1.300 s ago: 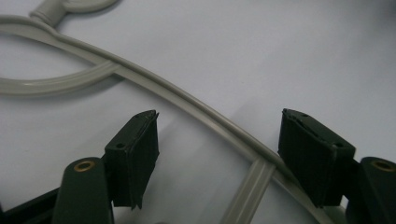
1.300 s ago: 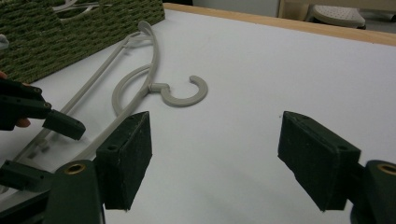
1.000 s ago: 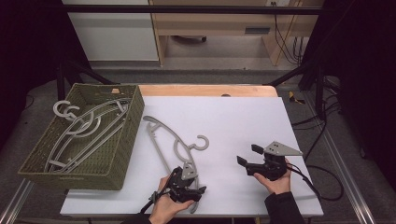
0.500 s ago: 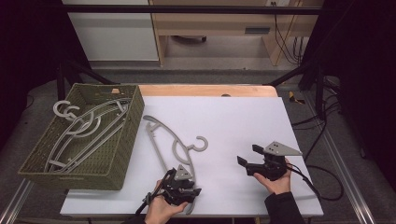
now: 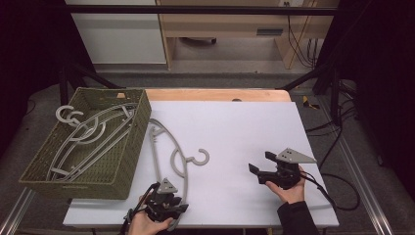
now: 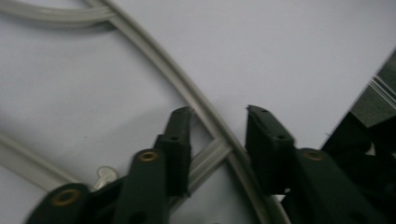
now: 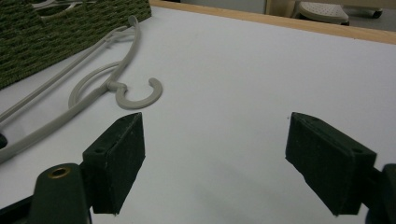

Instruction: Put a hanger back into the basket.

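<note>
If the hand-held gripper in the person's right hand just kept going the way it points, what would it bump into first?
Probably the grey hanger on the table: the right hand-held gripper, jaws open, aims left across bare white table toward its hook. Depth is hard to judge.

Wide-spread right claw (image 7: 215, 163) above white table (image 7: 261, 70), grey hanger (image 7: 93, 88) beyond.

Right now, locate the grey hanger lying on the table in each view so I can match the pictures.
High view: the hanger lies left of centre beside the basket, its near end at the left tool.
Left gripper view: its arm runs diagonally between the open jaws.
Right gripper view: upper left, with its hook facing the camera.
Shared landmark: the white table.
</note>
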The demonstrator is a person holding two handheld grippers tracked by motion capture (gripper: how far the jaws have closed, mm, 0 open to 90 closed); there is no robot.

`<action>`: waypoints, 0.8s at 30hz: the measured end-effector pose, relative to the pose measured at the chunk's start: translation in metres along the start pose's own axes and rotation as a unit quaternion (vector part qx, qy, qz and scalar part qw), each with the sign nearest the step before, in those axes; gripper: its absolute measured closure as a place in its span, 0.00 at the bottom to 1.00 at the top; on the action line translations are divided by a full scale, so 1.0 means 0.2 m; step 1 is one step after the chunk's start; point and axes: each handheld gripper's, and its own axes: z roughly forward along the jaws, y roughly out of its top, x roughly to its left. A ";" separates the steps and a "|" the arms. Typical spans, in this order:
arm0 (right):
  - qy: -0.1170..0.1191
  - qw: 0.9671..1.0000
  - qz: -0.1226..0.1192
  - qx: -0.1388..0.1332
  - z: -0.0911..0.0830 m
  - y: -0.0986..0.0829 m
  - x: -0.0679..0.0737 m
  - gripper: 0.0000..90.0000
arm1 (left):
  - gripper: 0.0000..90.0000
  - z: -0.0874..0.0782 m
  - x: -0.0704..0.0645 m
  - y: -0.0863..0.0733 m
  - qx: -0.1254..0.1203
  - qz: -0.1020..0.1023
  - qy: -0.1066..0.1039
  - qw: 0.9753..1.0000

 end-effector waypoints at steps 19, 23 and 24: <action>0.001 1.000 0.008 -0.004 -0.01 0.00 0.00 0.22 | 0.83 0.06 -0.09 0.07 0.011 0.042 -0.008 0.999; 0.000 1.000 0.006 -0.006 -0.02 0.01 0.00 0.22 | 0.86 0.05 -0.09 0.08 0.025 0.073 -0.011 0.997; 0.001 1.000 0.008 -0.008 -0.02 0.01 0.00 0.22 | 0.87 0.04 -0.08 0.08 0.022 0.075 -0.002 0.997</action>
